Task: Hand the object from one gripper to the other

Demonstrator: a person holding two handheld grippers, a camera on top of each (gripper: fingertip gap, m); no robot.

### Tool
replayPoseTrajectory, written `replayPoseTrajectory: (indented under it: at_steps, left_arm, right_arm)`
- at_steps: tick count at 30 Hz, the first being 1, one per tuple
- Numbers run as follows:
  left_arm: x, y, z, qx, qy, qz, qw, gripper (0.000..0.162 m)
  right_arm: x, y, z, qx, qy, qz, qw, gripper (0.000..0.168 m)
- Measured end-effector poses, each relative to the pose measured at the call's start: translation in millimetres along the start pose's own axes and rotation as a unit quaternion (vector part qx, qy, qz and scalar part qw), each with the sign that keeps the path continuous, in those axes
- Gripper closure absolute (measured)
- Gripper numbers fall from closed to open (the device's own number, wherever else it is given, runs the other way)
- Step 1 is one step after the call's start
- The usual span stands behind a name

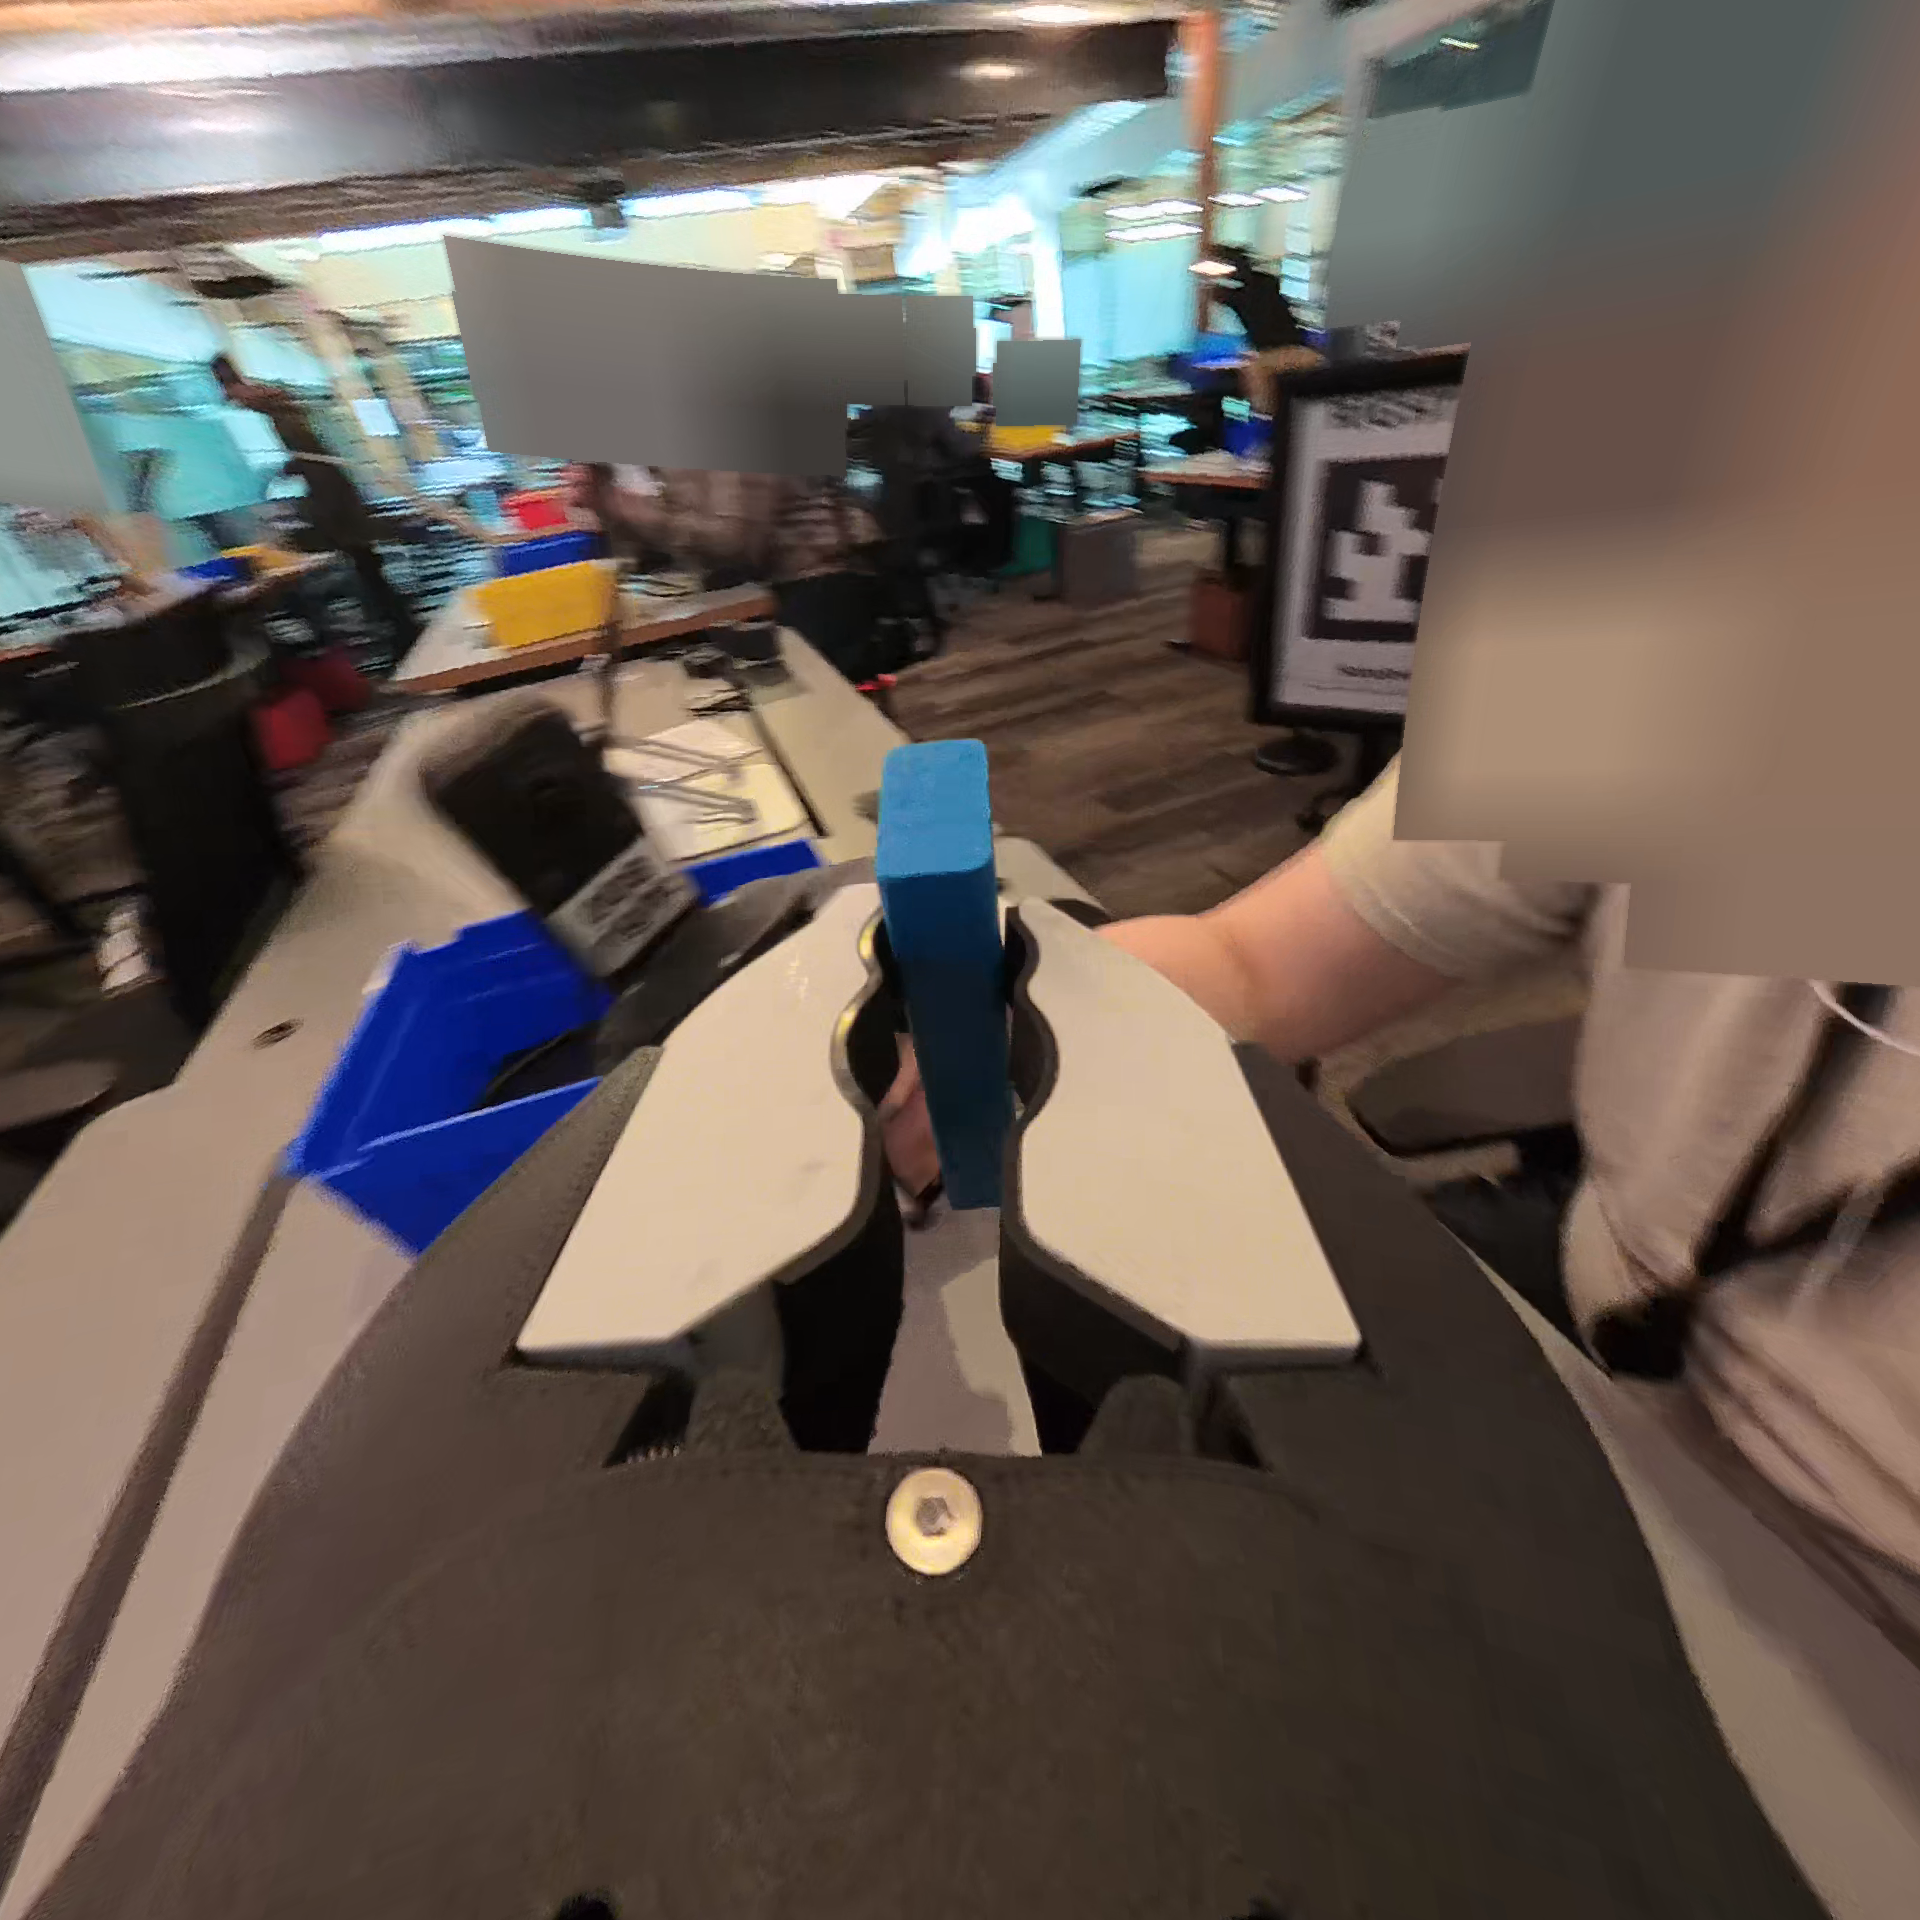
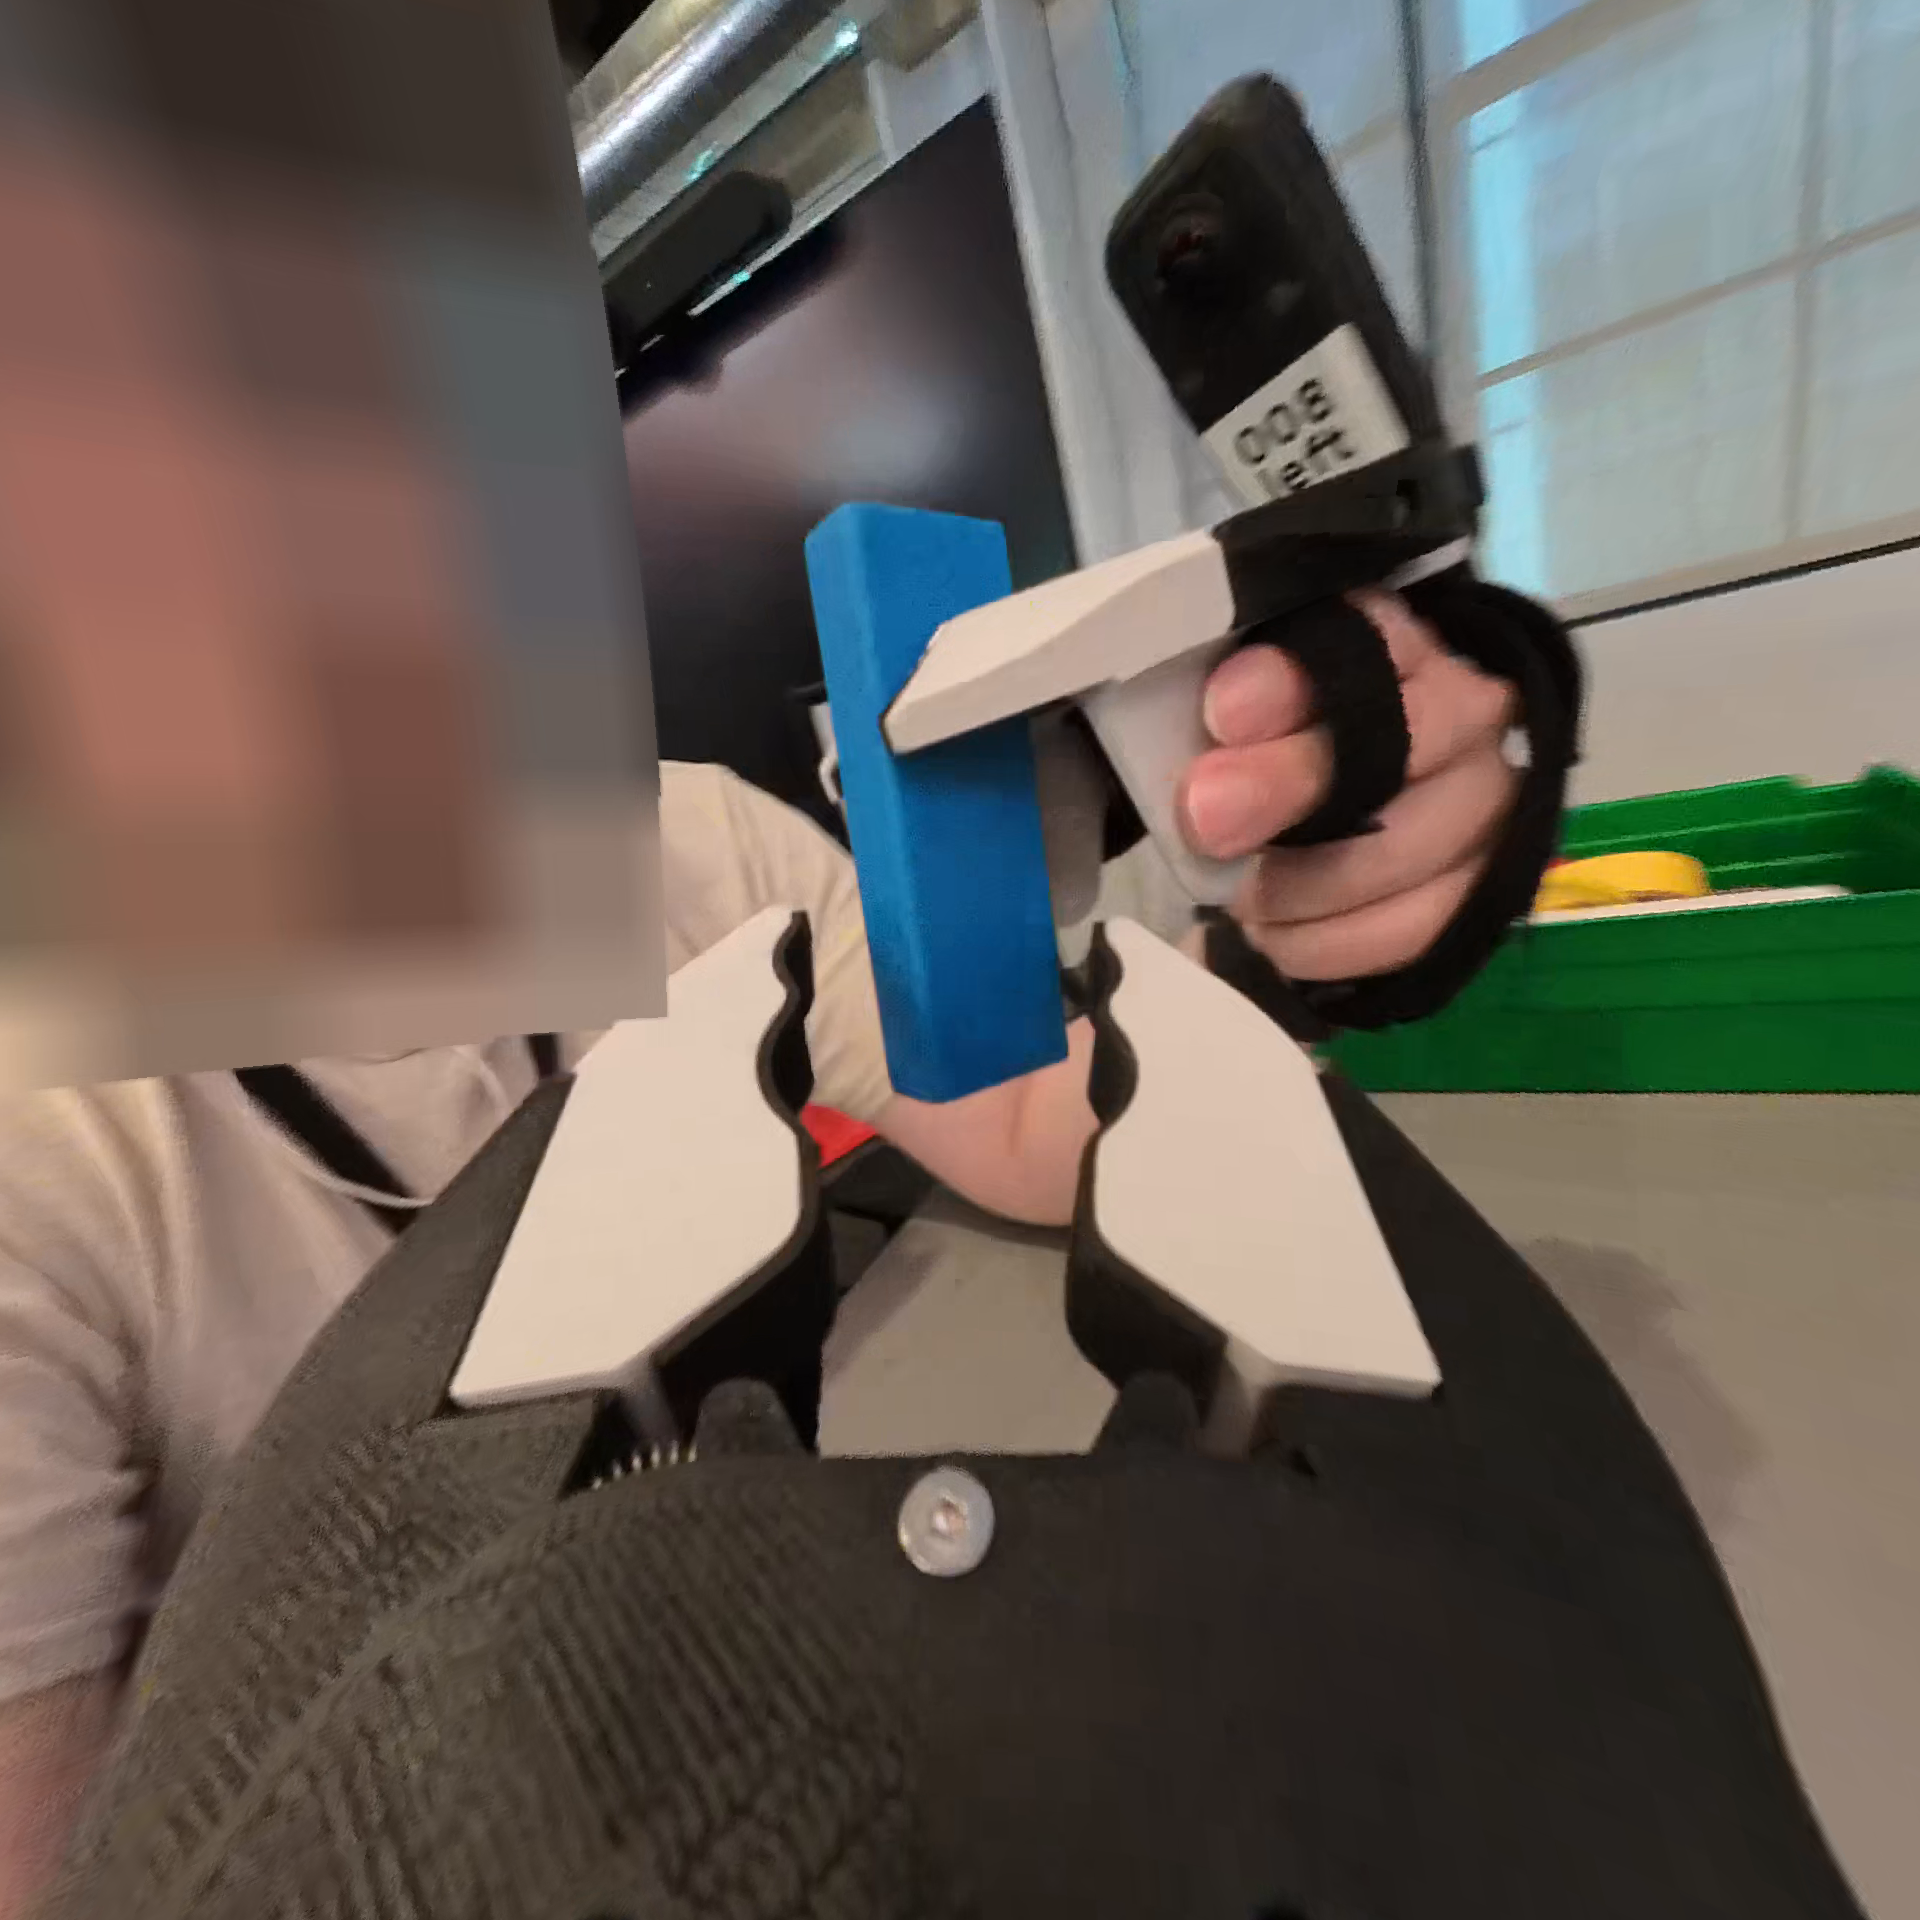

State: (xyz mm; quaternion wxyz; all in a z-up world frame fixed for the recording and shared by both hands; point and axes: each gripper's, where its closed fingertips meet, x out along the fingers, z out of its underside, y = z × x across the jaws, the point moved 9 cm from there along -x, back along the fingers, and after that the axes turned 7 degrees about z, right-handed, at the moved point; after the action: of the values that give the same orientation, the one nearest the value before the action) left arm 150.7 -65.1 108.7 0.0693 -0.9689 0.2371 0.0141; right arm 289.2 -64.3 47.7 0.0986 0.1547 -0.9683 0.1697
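Grey tables (image 1: 821, 717), wood floor (image 1: 1091, 727), windows (image 2: 1683, 281)

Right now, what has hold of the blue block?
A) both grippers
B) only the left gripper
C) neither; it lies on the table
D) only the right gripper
B: the left gripper is clamped on the blue block, while the right gripper stands open below, its fingers either side of the block's lower end.

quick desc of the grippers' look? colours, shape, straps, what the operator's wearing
Both grippers: black textured body, silver centre screw, pale grey flat fingers with wavy black inner edges. The left gripper has a grey pistol handle, a black camera on top with a white label, and black finger straps. The operator wears a light short-sleeved shirt.
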Motion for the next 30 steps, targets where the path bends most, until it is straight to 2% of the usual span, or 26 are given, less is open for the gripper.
replayPoseTrajectory:
  at_steps: [2,3,4,6,7,9,10,13,17,21,24,27,30]
  left_arm:
    - [-18.2,-12.3,-6.0,-0.016,0.016,-0.106,0.994,0.146]
    - [-26.7,-16.7,-9.4,-0.028,0.035,-0.148,0.988,0.145]
    - [-34.5,-21.7,-13.0,-0.048,0.06,-0.192,0.978,0.145]
    - [-50.4,-33.3,-14.5,-0.122,0.135,-0.301,0.936,0.145]
    - [-54.2,-35.7,-13.0,-0.156,0.17,-0.312,0.922,0.144]
    - [-56.9,-40.0,-7.1,-0.206,0.218,-0.334,0.894,0.145]
    - [-54.7,-41.7,-3.9,-0.213,0.219,-0.346,0.887,0.144]
    - [-44.0,-45.3,5.0,-0.213,0.218,-0.393,0.867,0.145]
    - [-27.0,-47.3,15.0,-0.254,0.234,-0.379,0.858,0.145]
    - [-22.4,-51.3,23.7,-0.3,0.256,-0.355,0.848,0.145]
    - [-21.6,-54.2,27.9,-0.322,0.266,-0.339,0.843,0.146]
    - [-18.6,-56.1,30.3,-0.331,0.257,-0.33,0.846,0.146]
    - [-16.4,-56.2,26.9,-0.317,0.264,-0.303,0.859,0.143]
  right_arm:
    - [-13.4,5.4,-13.7,-0.078,0.035,0.137,0.987,0.112]
    - [-20.1,5.9,-20.7,-0.14,0.052,0.219,0.964,0.112]
    - [-25.3,2.2,-26.7,-0.22,0.067,0.301,0.925,0.111]
    - [-25.7,-16.8,-32.6,-0.397,0.085,0.411,0.816,0.109]
    - [-20.5,-24.9,-33.5,-0.466,0.072,0.45,0.759,0.11]
    - [-2.5,-31.0,-33.7,-0.539,0.009,0.511,0.669,0.11]
    - [7.7,-30.1,-32.4,-0.553,-0.017,0.53,0.642,0.109]
    - [32.5,-20.7,-24.2,-0.555,-0.05,0.577,0.597,0.109]
    - [40.0,-3.6,-11.6,-0.572,-0.108,0.628,0.517,0.11]
    - [34.8,5.8,-8.9,-0.582,-0.141,0.658,0.457,0.121]
    - [37.6,6.8,-9.3,-0.583,-0.147,0.662,0.447,0.127]
    - [36.2,10.4,-7.8,-0.584,-0.17,0.671,0.424,0.133]
    - [32.0,5.5,-12.9,-0.572,-0.155,0.67,0.447,0.134]
